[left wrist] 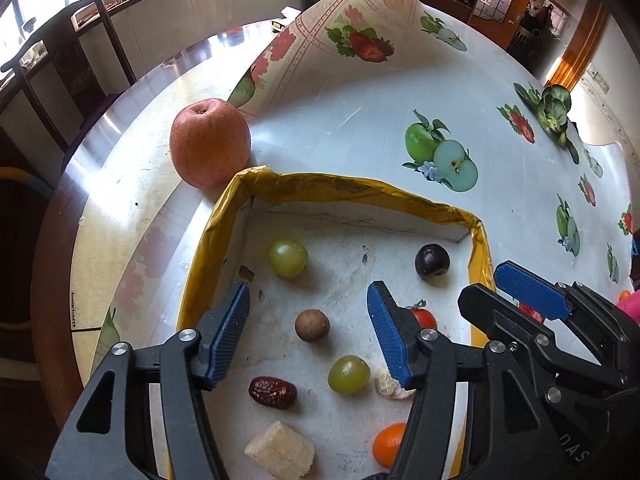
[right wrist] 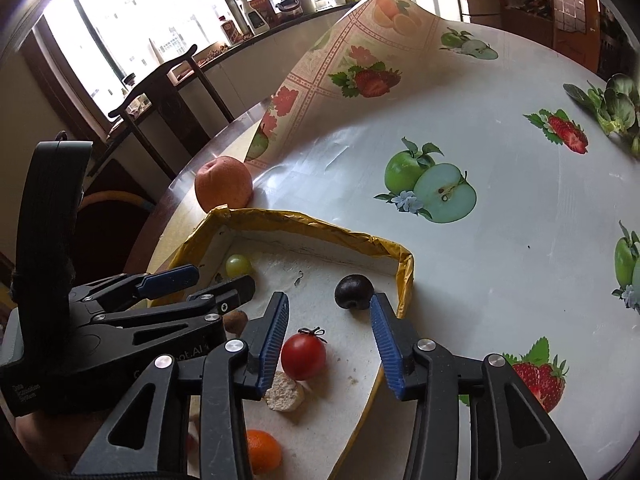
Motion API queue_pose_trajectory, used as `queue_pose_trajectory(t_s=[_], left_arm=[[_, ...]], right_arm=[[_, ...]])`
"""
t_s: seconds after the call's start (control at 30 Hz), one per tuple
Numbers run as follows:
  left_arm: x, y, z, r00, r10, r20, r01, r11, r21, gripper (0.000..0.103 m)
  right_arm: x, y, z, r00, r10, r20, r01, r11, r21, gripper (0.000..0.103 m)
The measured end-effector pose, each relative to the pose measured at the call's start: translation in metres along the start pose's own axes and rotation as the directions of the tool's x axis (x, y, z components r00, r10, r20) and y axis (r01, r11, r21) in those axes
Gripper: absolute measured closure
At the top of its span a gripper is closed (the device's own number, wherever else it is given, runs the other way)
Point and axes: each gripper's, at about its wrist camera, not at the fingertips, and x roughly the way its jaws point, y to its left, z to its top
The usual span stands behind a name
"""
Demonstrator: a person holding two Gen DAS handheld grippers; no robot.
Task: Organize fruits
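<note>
1. Left tool point(left wrist: 308, 316): jaws spread, holding nothing, poised over the shallow tray point(left wrist: 352, 186). A brown round fruit point(left wrist: 312, 325) lies between its fingers; a green grape point(left wrist: 349, 374) and a red date point(left wrist: 273, 393) lie just nearer the wrist.
2. Right tool point(right wrist: 328, 334): jaws likewise spread and empty, over the same tray beside the left tool. A cherry tomato point(right wrist: 303, 356) sits between its fingers, close to the left finger; a dark plum point(right wrist: 354, 291) lies just ahead of the right fingertip.
3. Further tray contents: a second green grape point(left wrist: 288, 258) ahead of the left tool near the far wall; a pale cube point(left wrist: 280, 454), a pale crumbly piece point(right wrist: 285, 396) and a small orange fruit point(right wrist: 262, 450) back towards the wrists.
4. Outside the tray: a large apple point(left wrist: 210, 142), ahead and to the left of both tools, touching or nearly touching the far left corner of the tray.
5. Progress (judgement): most small fruit already lies in the tray. The apple remains out, so the task appears well advanced but unfinished; which piece is intended next cannot be told.
6. Surface: a round bench point(left wrist: 100, 148) under a glossy white cloth point(right wrist: 500, 160) printed with apples and strawberries, its far edge curled upward. Leafy greens point(left wrist: 554, 110) rest far to the right.
7. Room: a dark wooden chair point(right wrist: 160, 92) ahead to the left, bright windows, and a sill with bottles and a kettle.
</note>
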Motion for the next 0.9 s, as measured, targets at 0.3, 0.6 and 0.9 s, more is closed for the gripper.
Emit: queue_pose_trajectory(t_s=[0.3, 0.6, 0.9], left_arm=[[-0.038, 0.002, -0.048, 1.000, -0.030, 0.009, 0.030, 1.000, 0.009, 0.040], [-0.068, 0.007, -0.097, 1.000, -0.019, 0.004, 0.019, 0.999, 0.048, 0.037], [-0.095, 0.010, -0.134, 0.999, -0.015, 0.037, 0.012, 0.998, 0.066, 0.026]], right_arm=[[-0.037, 0.012, -0.019, 0.997, 0.071, -0.005, -0.071, 0.992, -0.108, 0.055], [-0.060, 0.032, -0.059, 0.990, 0.128, -0.059, -0.140, 0.940, -0.312, 0.036], [-0.074, 0.049, -0.089, 0.981, 0.159, -0.111, -0.192, 0.886, -0.422, 0.021]])
